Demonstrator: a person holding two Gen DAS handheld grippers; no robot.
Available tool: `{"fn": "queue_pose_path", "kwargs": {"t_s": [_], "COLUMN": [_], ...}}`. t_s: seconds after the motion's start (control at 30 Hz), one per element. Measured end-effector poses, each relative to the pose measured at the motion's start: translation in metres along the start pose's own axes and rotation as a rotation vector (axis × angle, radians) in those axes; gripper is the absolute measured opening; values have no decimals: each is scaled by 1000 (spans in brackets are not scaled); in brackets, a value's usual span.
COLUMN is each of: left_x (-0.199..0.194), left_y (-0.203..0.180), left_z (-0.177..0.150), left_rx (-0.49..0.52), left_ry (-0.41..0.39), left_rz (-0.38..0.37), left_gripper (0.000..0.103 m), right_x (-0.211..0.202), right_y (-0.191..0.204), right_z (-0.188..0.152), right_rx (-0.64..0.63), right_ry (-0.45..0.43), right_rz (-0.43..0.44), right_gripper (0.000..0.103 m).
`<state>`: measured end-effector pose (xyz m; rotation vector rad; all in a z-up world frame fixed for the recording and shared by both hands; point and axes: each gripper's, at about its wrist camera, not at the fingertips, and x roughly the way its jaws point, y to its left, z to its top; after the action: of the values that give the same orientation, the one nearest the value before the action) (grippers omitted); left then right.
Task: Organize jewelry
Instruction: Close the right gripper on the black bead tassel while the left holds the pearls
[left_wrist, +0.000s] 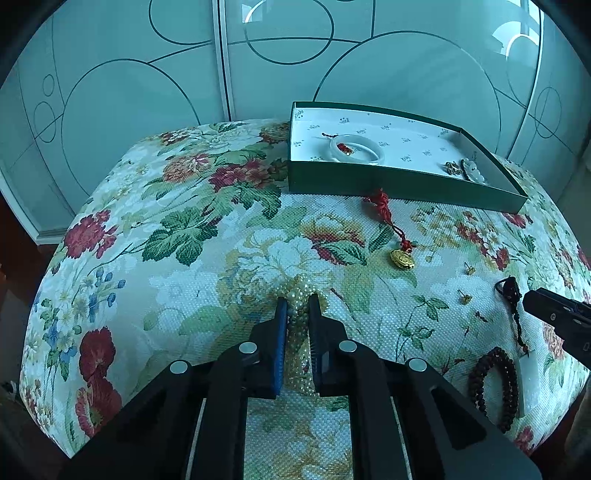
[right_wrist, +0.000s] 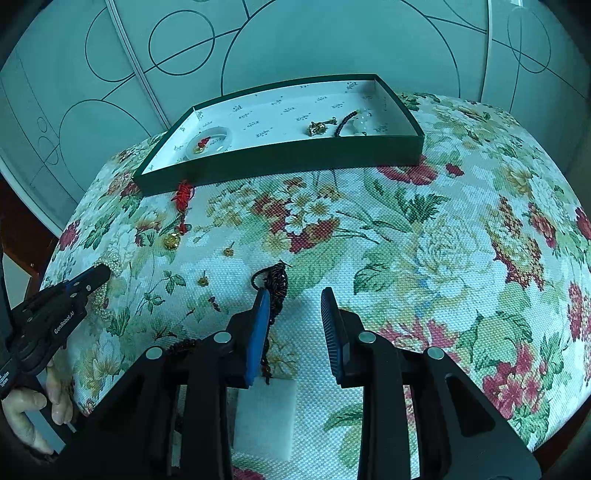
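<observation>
My left gripper (left_wrist: 298, 301) is shut on a pearl necklace (left_wrist: 300, 317) that lies bunched on the floral cloth (left_wrist: 221, 258). My right gripper (right_wrist: 293, 295) is open, low over the cloth, with a dark braided cord (right_wrist: 276, 280) and its white rectangular pendant (right_wrist: 267, 417) by its left finger. A green box (left_wrist: 388, 181) at the back holds a white jade bangle (left_wrist: 356, 147), a small gold piece (right_wrist: 317, 128) and a pale pendant (right_wrist: 360, 122). A gold charm on a red knotted cord (left_wrist: 400, 254) lies in front of the box.
Two small gold ear studs (left_wrist: 470, 268) (left_wrist: 464, 296) lie on the cloth right of centre. A dark bead bracelet (left_wrist: 493, 384) lies at the near right edge. Frosted glass wardrobe doors (left_wrist: 147, 92) stand behind the table.
</observation>
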<state>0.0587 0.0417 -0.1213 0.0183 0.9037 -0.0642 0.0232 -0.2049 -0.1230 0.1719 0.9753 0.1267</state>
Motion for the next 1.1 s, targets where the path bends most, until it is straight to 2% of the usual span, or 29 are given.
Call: {"fn": "queue_pose_path", "kwargs": {"t_s": [0.33,0.37,0.4,0.5,1.1], "left_x": [1,1,1,2,-22], "left_y": [5,4,4,2,-10], "left_z": [1,1,1,0,1], "left_rx": [-21,-21,-21,-21,2], "left_ry": [3,3,4,7,-36], "left_rz": [-6,-6,-6,-8,-14], "left_gripper": [11,11,11,11,11], "right_x": [17,17,17,17,-49], "right_y": [15,15,16,14,6], "right_z": [2,1,0,0,-1], "right_rx": [-55,-60,-69,-64,-25], "right_ry": [-1,-6,-9,-9,-161], "right_rz": [-36,-45,-54,-50,-5], "right_gripper": [28,24,13,9,7]}}
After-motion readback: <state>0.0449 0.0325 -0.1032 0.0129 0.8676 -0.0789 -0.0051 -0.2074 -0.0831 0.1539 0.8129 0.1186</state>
